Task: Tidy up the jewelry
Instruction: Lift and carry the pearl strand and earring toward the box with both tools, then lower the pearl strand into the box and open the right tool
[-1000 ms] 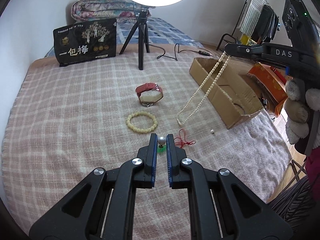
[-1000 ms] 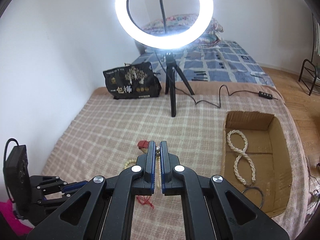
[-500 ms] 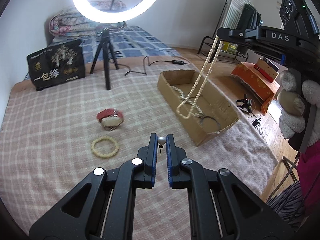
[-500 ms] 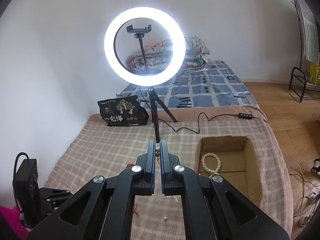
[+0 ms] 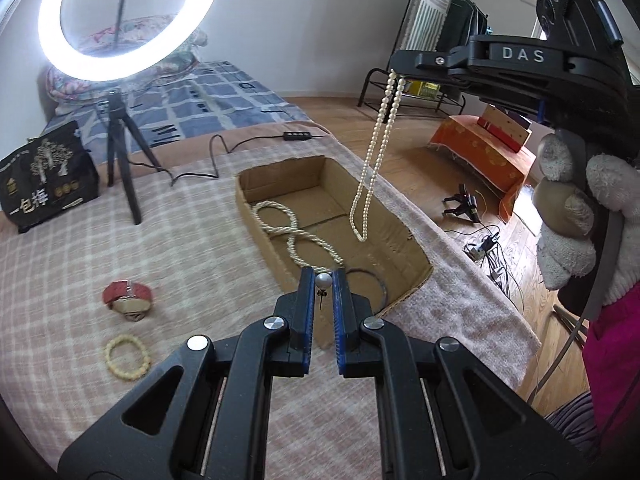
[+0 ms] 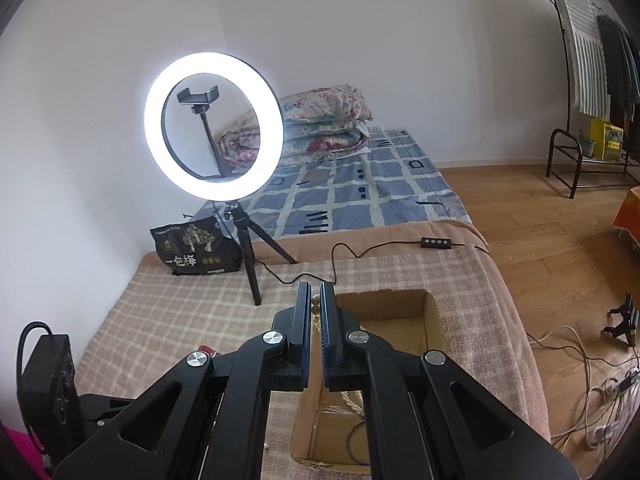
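My left gripper (image 5: pixel 323 280) is shut on a pearl stud earring (image 5: pixel 323 280), held above the near end of the cardboard box (image 5: pixel 256 216). My right gripper (image 6: pixel 315 304) is shut on a long pearl necklace (image 5: pixel 374 160), which hangs from its tip (image 5: pixel 396 74) over the box in the left wrist view. A thick rope-like pearl necklace (image 5: pixel 296 236) and a dark thin bangle (image 5: pixel 382 288) lie inside the box. A red watch (image 5: pixel 128 298) and a cream bead bracelet (image 5: pixel 127 356) lie on the checked blanket (image 5: pixel 80 260).
A ring light (image 5: pixel 120 20) on a black tripod (image 5: pixel 120 152) stands behind the box, with a black bag (image 5: pixel 44 184) beside it and a cable (image 5: pixel 248 140) across the bed. Wooden floor with cables (image 5: pixel 488 240) and an orange box (image 5: pixel 484 152) lie to the right.
Both grippers have moved right and up, from over the blanket to above the box. The hanging pearl necklace now dangles over the box instead of the blanket. Both stay shut.
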The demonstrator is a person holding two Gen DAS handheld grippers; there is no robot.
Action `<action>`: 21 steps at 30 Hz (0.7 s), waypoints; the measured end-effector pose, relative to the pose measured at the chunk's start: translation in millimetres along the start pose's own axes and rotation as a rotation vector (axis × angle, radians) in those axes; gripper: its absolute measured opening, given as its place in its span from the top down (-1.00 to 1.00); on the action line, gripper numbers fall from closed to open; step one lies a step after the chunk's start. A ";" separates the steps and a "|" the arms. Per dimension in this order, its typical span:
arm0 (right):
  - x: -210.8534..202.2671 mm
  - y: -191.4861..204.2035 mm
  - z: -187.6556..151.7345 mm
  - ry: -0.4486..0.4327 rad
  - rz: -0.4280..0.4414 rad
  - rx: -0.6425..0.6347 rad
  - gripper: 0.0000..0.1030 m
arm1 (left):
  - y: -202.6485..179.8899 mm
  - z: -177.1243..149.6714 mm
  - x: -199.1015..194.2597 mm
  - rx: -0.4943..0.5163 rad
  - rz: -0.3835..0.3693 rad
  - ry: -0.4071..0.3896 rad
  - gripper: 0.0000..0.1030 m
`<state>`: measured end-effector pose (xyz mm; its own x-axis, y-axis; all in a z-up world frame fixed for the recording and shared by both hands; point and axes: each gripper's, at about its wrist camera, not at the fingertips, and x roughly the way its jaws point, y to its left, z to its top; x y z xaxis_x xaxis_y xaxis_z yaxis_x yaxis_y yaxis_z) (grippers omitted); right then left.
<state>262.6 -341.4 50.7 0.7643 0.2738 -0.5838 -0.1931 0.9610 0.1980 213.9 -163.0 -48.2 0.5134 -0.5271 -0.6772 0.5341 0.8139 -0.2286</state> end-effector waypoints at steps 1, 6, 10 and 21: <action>2.8 -4.6 -0.4 0.006 -0.009 -0.002 0.95 | -4.1 1.4 5.6 0.005 -0.001 0.004 0.87; 13.9 -27.4 -4.4 0.032 -0.055 -0.006 0.95 | -19.5 4.9 31.0 0.020 -0.002 0.026 0.87; 24.9 -44.2 -10.1 0.061 -0.083 0.002 0.95 | -25.6 6.1 50.4 0.014 -0.001 0.043 0.87; 66.1 -76.6 -34.4 0.174 -0.138 0.019 0.95 | -32.4 -4.2 89.4 0.008 0.005 0.097 0.87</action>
<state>306.8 -395.6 -30.2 0.6646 0.1438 -0.7332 -0.0810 0.9894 0.1207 239.7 -235.4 -104.3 0.4487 -0.4964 -0.7432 0.5371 0.8144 -0.2197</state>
